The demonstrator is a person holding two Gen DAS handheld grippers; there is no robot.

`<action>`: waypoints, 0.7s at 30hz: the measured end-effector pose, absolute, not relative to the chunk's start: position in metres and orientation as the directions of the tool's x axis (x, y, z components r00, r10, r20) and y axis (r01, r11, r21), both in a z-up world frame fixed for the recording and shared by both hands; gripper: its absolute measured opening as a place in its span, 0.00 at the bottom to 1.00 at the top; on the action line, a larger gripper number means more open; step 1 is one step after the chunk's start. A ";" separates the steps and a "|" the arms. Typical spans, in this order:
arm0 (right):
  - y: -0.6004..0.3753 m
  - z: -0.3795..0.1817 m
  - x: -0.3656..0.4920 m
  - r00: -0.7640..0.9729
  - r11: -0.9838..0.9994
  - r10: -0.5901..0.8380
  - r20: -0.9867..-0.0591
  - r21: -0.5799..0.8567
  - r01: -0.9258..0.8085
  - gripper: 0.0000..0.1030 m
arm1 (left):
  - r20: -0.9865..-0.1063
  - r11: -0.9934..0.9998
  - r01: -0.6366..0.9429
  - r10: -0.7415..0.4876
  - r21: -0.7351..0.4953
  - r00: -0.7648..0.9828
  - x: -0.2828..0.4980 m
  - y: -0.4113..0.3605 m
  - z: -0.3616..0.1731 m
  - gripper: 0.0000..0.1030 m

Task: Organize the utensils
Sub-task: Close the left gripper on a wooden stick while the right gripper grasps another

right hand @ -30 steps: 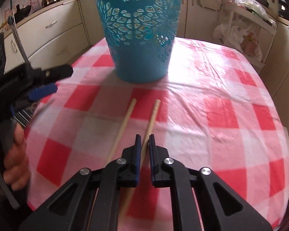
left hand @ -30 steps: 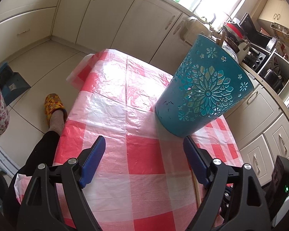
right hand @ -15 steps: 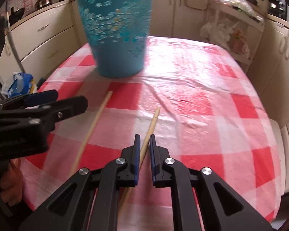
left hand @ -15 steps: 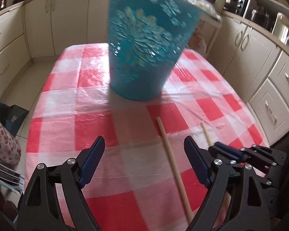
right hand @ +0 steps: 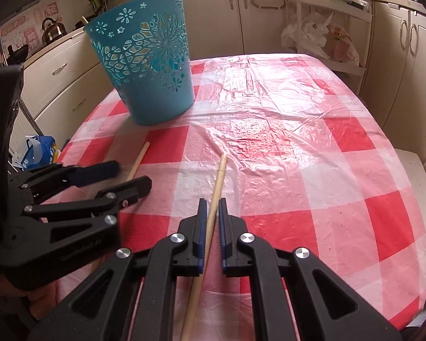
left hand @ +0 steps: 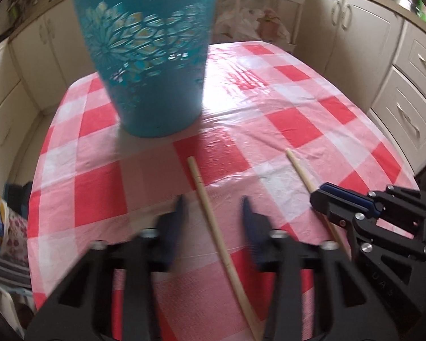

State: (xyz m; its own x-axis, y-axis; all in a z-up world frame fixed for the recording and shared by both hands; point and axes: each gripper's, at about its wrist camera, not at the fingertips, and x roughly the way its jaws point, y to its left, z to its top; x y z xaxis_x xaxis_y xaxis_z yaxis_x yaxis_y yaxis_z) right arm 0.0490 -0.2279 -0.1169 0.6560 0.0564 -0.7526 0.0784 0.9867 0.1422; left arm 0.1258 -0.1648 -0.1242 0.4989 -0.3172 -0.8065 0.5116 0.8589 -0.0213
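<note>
Left tool (left hand: 211, 213) closing around left stick (left hand: 213, 221) lying on bench (left hand: 99, 187), pads not touching yet; teal basket (left hand: 150, 56) upright, far left. Right view: right tool (right hand: 211, 224) clamped on right stick (right hand: 217, 179); left tool nearby at left, basket far left.

Soft daylight fills both views, bright but even. White glare sheens the plastic tablecloth (right hand: 258, 119) on the worktop behind the teal bin (right hand: 153, 71), which casts a faint shadow toward the camera. In the left wrist view the left tongs (left hand: 213, 210) and bin are motion-blurred; the right wrist view is sharp. Fisheye bends cabinets (right hand: 411, 56), and corners vignette black
</note>
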 end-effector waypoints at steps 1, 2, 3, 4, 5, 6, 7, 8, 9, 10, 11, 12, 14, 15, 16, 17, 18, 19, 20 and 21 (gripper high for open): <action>-0.228 -0.117 0.049 0.657 0.987 0.058 -0.752 0.143 0.077 0.08 | -0.806 0.851 0.524 -0.332 -0.031 0.490 0.125 -0.165 -0.124 0.07; -0.227 -0.117 0.049 0.657 0.987 0.060 -0.751 0.144 0.075 0.09 | -0.807 0.846 0.532 -0.342 -0.041 0.481 0.126 -0.164 -0.123 0.07; -0.227 -0.117 0.049 0.657 0.987 0.059 -0.751 0.142 0.074 0.09 | -0.810 0.840 0.540 -0.351 -0.051 0.470 0.127 -0.162 -0.123 0.05; -0.226 -0.117 0.049 0.657 0.988 0.055 -0.752 0.136 0.073 0.09 | -0.811 0.837 0.545 -0.351 -0.047 0.469 0.126 -0.159 -0.121 0.05; -0.224 -0.117 0.049 0.657 0.990 0.049 -0.752 0.125 0.069 0.09 | -0.809 0.836 0.547 -0.348 -0.039 0.473 0.126 -0.159 -0.120 0.05; -0.223 -0.117 0.049 0.657 0.991 0.049 -0.752 0.120 0.063 0.09 | -0.806 0.836 0.549 -0.340 -0.024 0.484 0.126 -0.156 -0.119 0.05; -0.221 -0.117 0.049 0.656 0.991 0.057 -0.752 0.123 0.055 0.09 | -0.803 0.836 0.549 -0.331 -0.007 0.495 0.125 -0.152 -0.117 0.05; -0.219 -0.117 0.050 0.655 0.989 0.085 -0.751 0.144 0.036 0.09 | -0.799 0.837 0.547 -0.322 0.010 0.508 0.124 -0.150 -0.115 0.05; -0.218 -0.117 0.050 0.653 0.986 0.112 -0.749 0.167 0.022 0.09 | -0.794 0.840 0.542 -0.309 0.031 0.524 0.123 -0.146 -0.113 0.05; -0.217 -0.118 0.051 0.650 0.983 0.131 -0.749 0.183 0.013 0.09 | -0.793 0.840 0.541 -0.302 0.041 0.530 0.123 -0.144 -0.111 0.05; -0.216 -0.117 0.052 0.650 0.985 0.122 -0.750 0.172 0.014 0.11 | -0.793 0.839 0.542 -0.298 0.048 0.531 0.124 -0.142 -0.110 0.05; -0.215 -0.116 0.052 0.653 0.988 0.106 -0.750 0.156 0.018 0.23 | -0.793 0.840 0.539 -0.291 0.056 0.535 0.125 -0.140 -0.109 0.05; -0.213 -0.115 0.053 0.659 0.991 0.079 -0.748 0.128 0.028 0.39 | -0.801 0.841 0.539 -0.286 0.053 0.526 0.127 -0.137 -0.111 0.05; -0.212 -0.116 0.053 0.654 0.992 0.076 -0.753 0.122 0.024 0.39 | -0.806 0.842 0.537 -0.284 0.050 0.519 0.128 -0.136 -0.112 0.05; -0.208 -0.116 0.054 0.653 0.995 0.062 -0.755 0.098 0.018 0.39 | -0.809 0.843 0.535 -0.281 0.049 0.516 0.128 -0.136 -0.114 0.05; -0.205 -0.116 0.054 0.652 0.997 0.049 -0.757 0.077 0.014 0.39 | -0.810 0.845 0.533 -0.281 0.046 0.514 0.129 -0.135 -0.115 0.05; -0.201 -0.116 0.055 0.649 0.999 0.028 -0.760 0.043 0.008 0.34 | -0.813 0.845 0.533 -0.282 0.041 0.510 0.129 -0.133 -0.117 0.05; -0.198 -0.116 0.055 0.649 1.000 0.005 -0.761 0.012 0.006 0.30 | -0.809 0.846 0.532 -0.285 0.039 0.513 0.129 -0.135 -0.118 0.06; -0.197 -0.116 0.055 0.647 1.000 0.008 -0.762 0.009 -0.001 0.21 | -0.808 0.847 0.530 -0.288 0.036 0.513 0.129 -0.134 -0.118 0.06; -0.198 -0.116 0.056 0.645 1.000 0.016 -0.764 0.019 -0.002 0.12 | -0.809 0.848 0.529 -0.288 0.033 0.512 0.130 -0.135 -0.119 0.06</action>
